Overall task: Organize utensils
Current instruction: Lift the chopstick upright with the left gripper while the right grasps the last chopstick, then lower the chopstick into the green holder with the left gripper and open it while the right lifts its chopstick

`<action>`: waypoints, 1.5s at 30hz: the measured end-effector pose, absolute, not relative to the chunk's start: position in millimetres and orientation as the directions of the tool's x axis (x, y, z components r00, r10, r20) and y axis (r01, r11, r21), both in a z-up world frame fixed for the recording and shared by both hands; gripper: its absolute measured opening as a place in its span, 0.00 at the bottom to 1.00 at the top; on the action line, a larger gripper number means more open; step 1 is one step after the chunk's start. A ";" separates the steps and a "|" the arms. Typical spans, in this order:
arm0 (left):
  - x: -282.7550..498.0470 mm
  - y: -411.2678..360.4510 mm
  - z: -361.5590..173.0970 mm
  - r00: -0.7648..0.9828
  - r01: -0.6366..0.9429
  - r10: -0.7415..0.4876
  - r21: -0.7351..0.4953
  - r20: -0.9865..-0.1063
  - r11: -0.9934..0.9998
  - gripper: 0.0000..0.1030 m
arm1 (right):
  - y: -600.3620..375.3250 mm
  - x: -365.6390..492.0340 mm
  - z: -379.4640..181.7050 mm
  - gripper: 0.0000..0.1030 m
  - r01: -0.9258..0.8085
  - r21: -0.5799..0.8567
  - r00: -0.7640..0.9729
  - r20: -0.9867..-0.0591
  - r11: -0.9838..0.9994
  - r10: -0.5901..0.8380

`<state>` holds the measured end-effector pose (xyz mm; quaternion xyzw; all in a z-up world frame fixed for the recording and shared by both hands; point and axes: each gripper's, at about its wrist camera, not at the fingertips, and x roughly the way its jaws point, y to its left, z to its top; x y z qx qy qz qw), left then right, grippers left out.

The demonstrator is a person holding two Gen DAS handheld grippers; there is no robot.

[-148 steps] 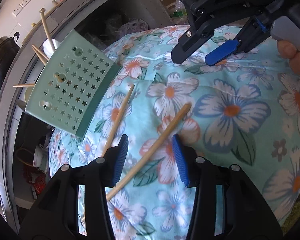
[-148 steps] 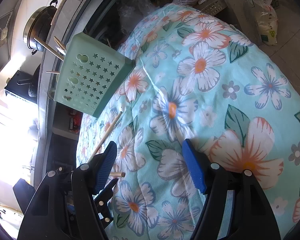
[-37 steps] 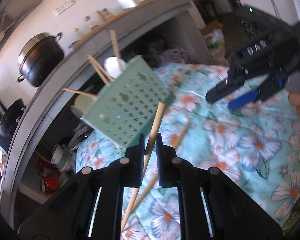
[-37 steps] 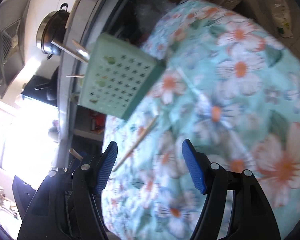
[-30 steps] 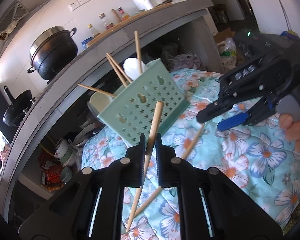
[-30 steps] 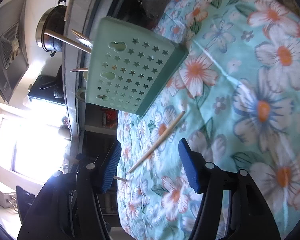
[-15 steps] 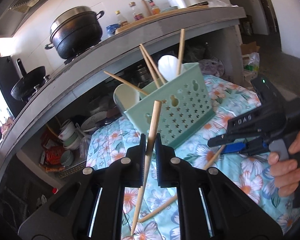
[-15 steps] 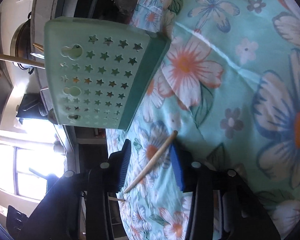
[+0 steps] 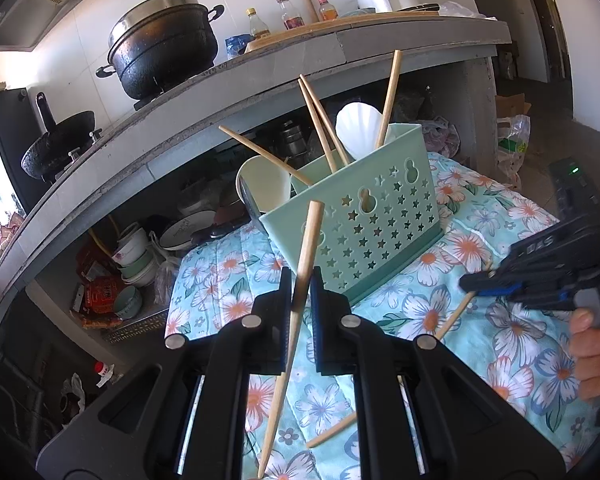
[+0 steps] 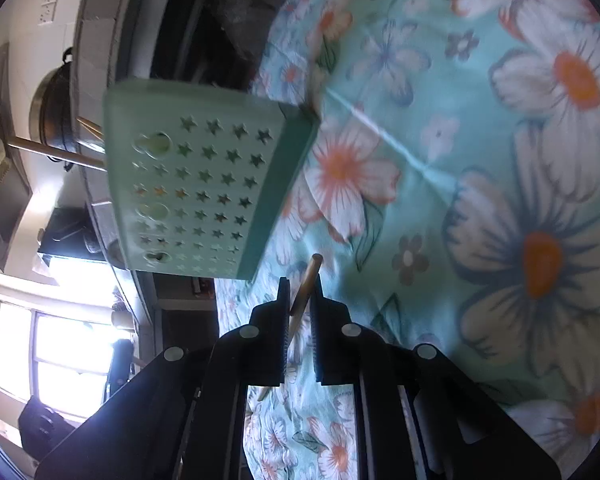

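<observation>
A mint-green utensil holder [image 9: 364, 232] with star holes stands on the floral cloth, with several chopsticks and white spoons in it. My left gripper [image 9: 300, 280] is shut on a wooden chopstick [image 9: 310, 240], held steeply in front of the holder and off the cloth. A second chopstick [image 9: 456, 312] lies on the cloth to the right. At its far end my right gripper [image 9: 484, 284] is down on the cloth. In the right wrist view the right gripper [image 10: 300, 284] is closing, its pads pressing on that chopstick [image 10: 310, 270] just short of the holder [image 10: 196, 188].
The floral cloth [image 9: 500, 344] covers a low surface. Behind the holder runs a grey counter [image 9: 380, 40] with a black pot [image 9: 164, 40], a pan [image 9: 56, 144] and bottles. Bowls [image 9: 136, 256] are stacked under it. A person's hand [image 9: 592, 344] holds the right gripper.
The right gripper has come down over the chopstick lying on the cloth and its jaws have closed on it. The left gripper has rolled and drifted with its chopstick still held.
</observation>
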<state>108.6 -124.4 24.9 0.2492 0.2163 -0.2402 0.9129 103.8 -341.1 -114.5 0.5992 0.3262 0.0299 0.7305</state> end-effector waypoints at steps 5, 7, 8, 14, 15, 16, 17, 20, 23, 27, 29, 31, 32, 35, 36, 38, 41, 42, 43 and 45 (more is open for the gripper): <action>110.6 -123.4 25.1 0.788 0.547 -0.332 0.342 -0.519 0.764 0.08 | -359.0 79.9 -98.1 0.07 0.309 0.910 0.825 -0.401 0.277 0.398; 111.1 -123.8 25.4 0.787 0.545 -0.329 0.338 -0.521 0.768 0.08 | -365.6 71.9 -91.5 0.07 0.297 0.914 0.837 -0.388 0.276 0.385; 111.5 -123.7 25.8 0.787 0.544 -0.328 0.337 -0.522 0.769 0.08 | -369.2 67.7 -89.0 0.07 0.291 0.916 0.842 -0.383 0.278 0.381; 111.2 -123.1 26.4 0.789 0.542 -0.326 0.339 -0.522 0.769 0.08 | -400.6 30.8 -72.0 0.06 0.250 0.922 0.870 -0.348 0.295 0.348; 111.3 -122.8 26.5 0.789 0.541 -0.325 0.339 -0.521 0.770 0.08 | -403.5 24.9 -68.1 0.06 0.243 0.922 0.875 -0.342 0.301 0.342; 111.2 -122.8 26.9 0.790 0.539 -0.324 0.339 -0.520 0.771 0.08 | -408.0 14.7 -66.0 0.06 0.236 0.922 0.880 -0.337 0.307 0.335; 110.9 -122.5 27.1 0.791 0.538 -0.322 0.340 -0.520 0.771 0.08 | -409.8 10.0 -63.0 0.06 0.232 0.921 0.883 -0.334 0.312 0.329; 110.5 -122.5 27.0 0.792 0.537 -0.320 0.345 -0.520 0.770 0.08 | -415.8 -0.9 -55.4 0.06 0.219 0.923 0.892 -0.321 0.317 0.317; 109.7 -122.5 27.3 0.795 0.533 -0.316 0.350 -0.518 0.770 0.08 | -421.7 -7.5 -50.3 0.06 0.207 0.927 0.900 -0.306 0.313 0.310; 106.6 -118.6 34.2 0.809 0.522 -0.317 0.357 -0.495 0.775 0.07 | -426.7 -15.7 -46.9 0.06 0.195 0.934 0.909 -0.287 0.300 0.302; 103.5 -113.4 44.8 0.816 0.520 -0.333 0.346 -0.473 0.781 0.06 | -428.7 -18.5 -45.0 0.06 0.194 0.934 0.912 -0.285 0.300 0.296; 103.3 -104.0 62.2 0.817 0.525 -0.365 0.313 -0.447 0.791 0.05 | -431.3 -21.3 -42.5 0.06 0.191 0.934 0.915 -0.281 0.301 0.289; 104.5 -99.1 71.1 0.813 0.532 -0.385 0.289 -0.437 0.796 0.05 | -431.9 -21.8 -41.7 0.06 0.190 0.934 0.917 -0.279 0.302 0.286; 110.6 -85.5 104.4 0.809 0.547 -0.444 0.220 -0.384 0.807 0.05 | -434.8 -24.6 -39.9 0.06 0.183 0.937 0.922 -0.269 0.298 0.278; 113.4 -81.9 117.0 0.809 0.552 -0.463 0.199 -0.361 0.809 0.05 | -435.3 -25.2 -39.8 0.06 0.182 0.938 0.923 -0.267 0.297 0.277; 118.4 -77.6 137.4 0.803 0.568 -0.504 0.155 -0.318 0.808 0.05 | -436.4 -26.1 -40.5 0.06 0.179 0.940 0.924 -0.262 0.291 0.277; 125.9 -69.6 171.8 0.785 0.605 -0.586 0.048 -0.200 0.795 0.05 | -436.4 -25.6 -41.3 0.06 0.180 0.940 0.923 -0.263 0.288 0.280; 128.3 -69.3 179.7 0.779 0.615 -0.604 0.019 -0.168 0.788 0.05 | -436.3 -25.4 -41.8 0.06 0.179 0.941 0.923 -0.261 0.286 0.282; 133.0 -68.5 189.0 0.768 0.631 -0.629 -0.026 -0.117 0.775 0.05 | -436.3 -25.0 -42.5 0.06 0.177 0.943 0.923 -0.259 0.282 0.285; 145.7 -70.2 198.7 0.756 0.647 -0.653 -0.103 -0.045 0.756 0.05 | -436.6 -24.4 -43.1 0.06 0.174 0.945 0.923 -0.254 0.277 0.288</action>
